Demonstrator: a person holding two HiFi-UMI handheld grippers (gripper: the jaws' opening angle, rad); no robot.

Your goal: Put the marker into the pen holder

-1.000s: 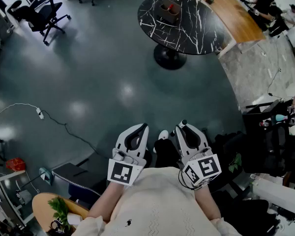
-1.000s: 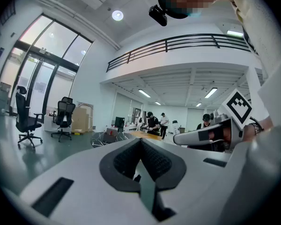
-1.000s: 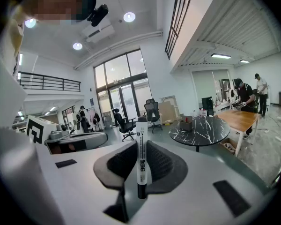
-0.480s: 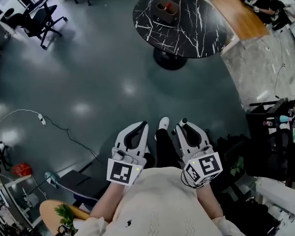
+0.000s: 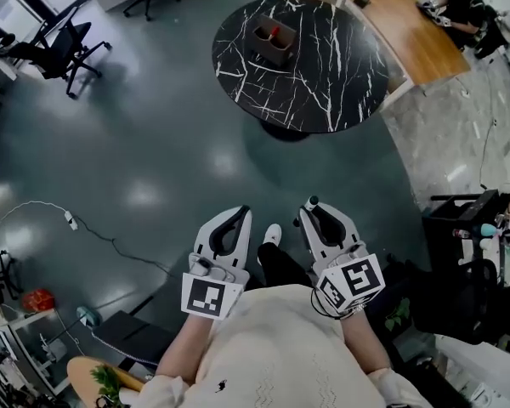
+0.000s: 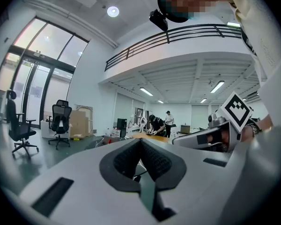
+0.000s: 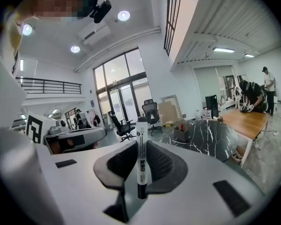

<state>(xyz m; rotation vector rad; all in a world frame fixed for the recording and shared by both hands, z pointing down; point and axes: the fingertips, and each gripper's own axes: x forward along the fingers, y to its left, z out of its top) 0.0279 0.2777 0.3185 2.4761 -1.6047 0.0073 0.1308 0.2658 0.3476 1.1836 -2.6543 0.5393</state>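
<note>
Far ahead in the head view, a brown pen holder (image 5: pixel 272 41) with something red inside stands on a round black marble table (image 5: pixel 323 83). The right gripper view shows that holder (image 7: pixel 181 134) small and distant. A white marker with black ends (image 7: pixel 141 158) stands upright between the pads of my right gripper (image 7: pixel 141 146), which is shut on it. Its tip (image 5: pixel 311 202) pokes out of the right gripper (image 5: pixel 313 211) in the head view. My left gripper (image 5: pixel 240 213) is held close to the body, beside the right one. The left gripper (image 6: pixel 141 142) is shut with nothing in it.
Dark glossy floor lies between me and the table. Office chairs (image 5: pixel 55 45) stand at the far left, and a wooden desk (image 5: pixel 408 24) with people is behind the table. A cable (image 5: pixel 93 219) runs over the floor at left. My shoe (image 5: pixel 272 235) shows between the grippers.
The table and pen holder have slid down and left in the head view and look nearer. Both grippers keep their places by the body, the marker still held.
</note>
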